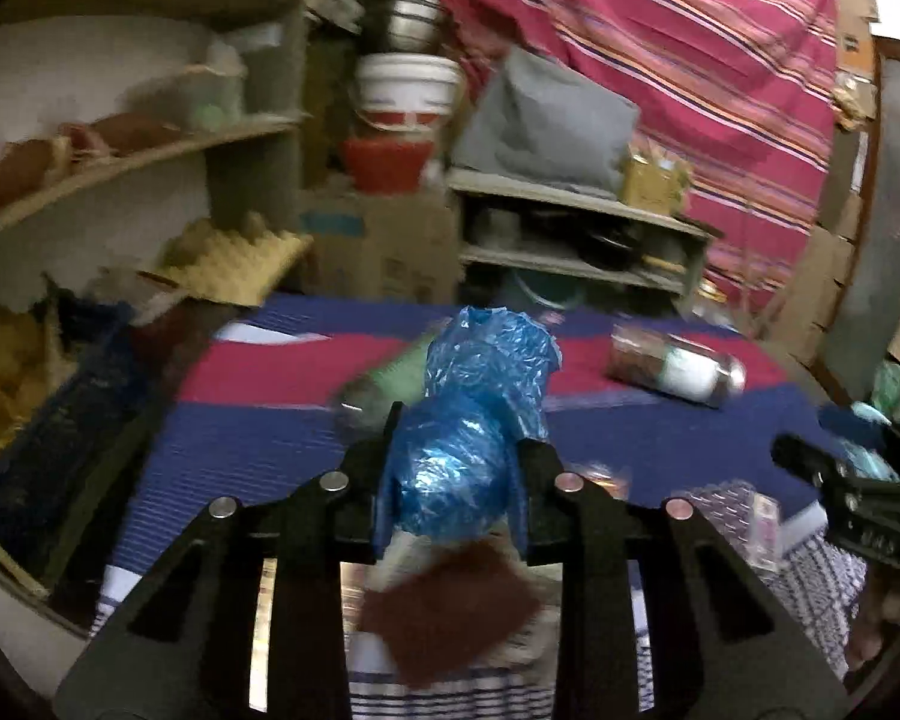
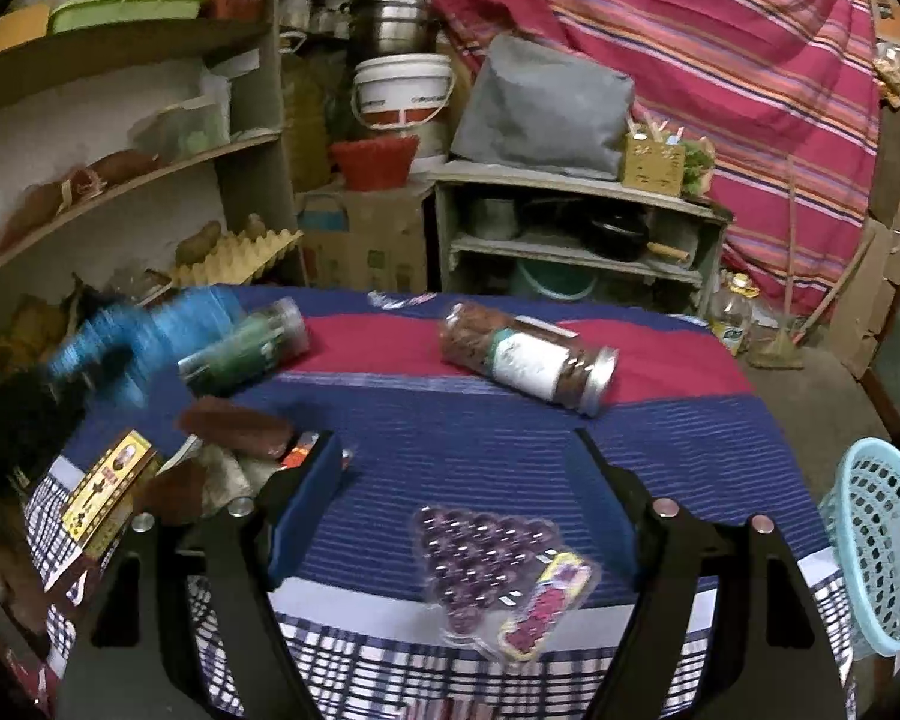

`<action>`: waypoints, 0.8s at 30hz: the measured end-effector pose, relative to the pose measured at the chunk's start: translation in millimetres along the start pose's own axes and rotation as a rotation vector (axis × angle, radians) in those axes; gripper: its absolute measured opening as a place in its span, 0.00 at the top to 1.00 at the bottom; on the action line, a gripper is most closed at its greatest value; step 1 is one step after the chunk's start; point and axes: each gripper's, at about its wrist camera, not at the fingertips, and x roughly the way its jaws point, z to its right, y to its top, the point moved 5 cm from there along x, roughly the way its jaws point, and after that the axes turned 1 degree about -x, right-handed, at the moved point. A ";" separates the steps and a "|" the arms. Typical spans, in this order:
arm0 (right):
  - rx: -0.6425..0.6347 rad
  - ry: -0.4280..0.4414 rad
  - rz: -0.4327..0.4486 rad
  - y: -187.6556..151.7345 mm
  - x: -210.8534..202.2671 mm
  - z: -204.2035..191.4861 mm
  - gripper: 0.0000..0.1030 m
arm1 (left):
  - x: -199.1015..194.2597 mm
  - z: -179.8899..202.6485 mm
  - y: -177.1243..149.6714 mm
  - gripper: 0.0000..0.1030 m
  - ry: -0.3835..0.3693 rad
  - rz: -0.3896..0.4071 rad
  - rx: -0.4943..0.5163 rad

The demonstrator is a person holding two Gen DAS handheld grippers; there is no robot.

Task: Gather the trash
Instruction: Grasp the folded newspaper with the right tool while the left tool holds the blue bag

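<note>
**Blue bag pinched in the left tool above a striped counter**

While the right tool (image 2: 456, 480) hangs with its jaws spread wide and nothing between them, the left tool (image 1: 453, 456) is pinching a crumpled blue plastic bag (image 1: 474, 414), which bulges up past the fingertips toward 12 o'clock. Under the bag, at 6 o'clock in the left wrist view, a brown flat packet (image 1: 450, 612) lies among pale scraps. The counter (image 2: 480, 420) wears a blue, red and white striped cloth. From the right wrist view, a clear blister pack (image 2: 492, 564) lies between the spread jaws at 6 o'clock. A jar with a white label (image 2: 528, 357) lies on its side at 1 o'clock; a green bottle (image 2: 246, 345) lies at 10 o'clock, blurred. A yellow box (image 2: 105, 489) sits at 8 o'clock. A pale blue basket (image 2: 882, 546) stands off the counter's edge at 4 o'clock.
</note>
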 end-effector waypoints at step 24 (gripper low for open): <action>-0.048 0.275 -0.119 -27.7 42.5 -95.1 0.99 | 7.5 -38.6 -8.2 0.73 0.024 -0.061 -0.069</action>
